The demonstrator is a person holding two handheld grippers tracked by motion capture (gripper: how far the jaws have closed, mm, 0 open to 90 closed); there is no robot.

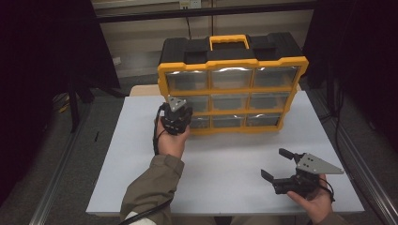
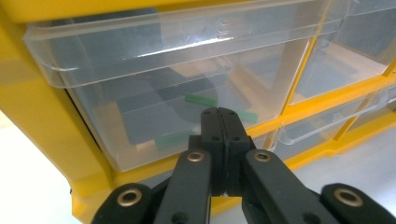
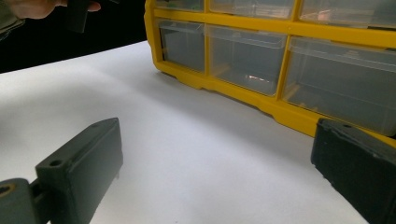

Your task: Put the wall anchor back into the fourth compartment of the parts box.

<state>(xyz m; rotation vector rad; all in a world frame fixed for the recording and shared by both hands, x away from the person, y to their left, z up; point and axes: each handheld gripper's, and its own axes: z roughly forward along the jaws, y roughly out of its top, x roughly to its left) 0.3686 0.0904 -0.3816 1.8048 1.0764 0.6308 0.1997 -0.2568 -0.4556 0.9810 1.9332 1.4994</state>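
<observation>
A yellow organiser (image 1: pixel 162 77) with a black back and several clear drawers stands upright at the far side of the white table (image 1: pixel 225 168). My left gripper (image 1: pixel 177 115) is shut with nothing between its jaws. It is held up against the organiser's left column. In the left gripper view the closed tips (image 2: pixel 222 116) sit right in front of a clear drawer (image 2: pixel 140 116) with green pieces (image 2: pixel 201 99) inside; I cannot tell if they touch it. My right gripper (image 1: pixel 275 163) rests open near the table's front right, its jaws (image 3: pixel 215 172) wide apart over bare table and pointing toward the organiser (image 3: pixel 280 105).
The organiser's yellow carry handle (image 1: pixel 229 41) stands on top. Dark floor and black stands surround the table; a rail (image 1: pixel 356 154) runs along its right side. My other hand (image 3: pixel 42 7) shows far off in the right gripper view.
</observation>
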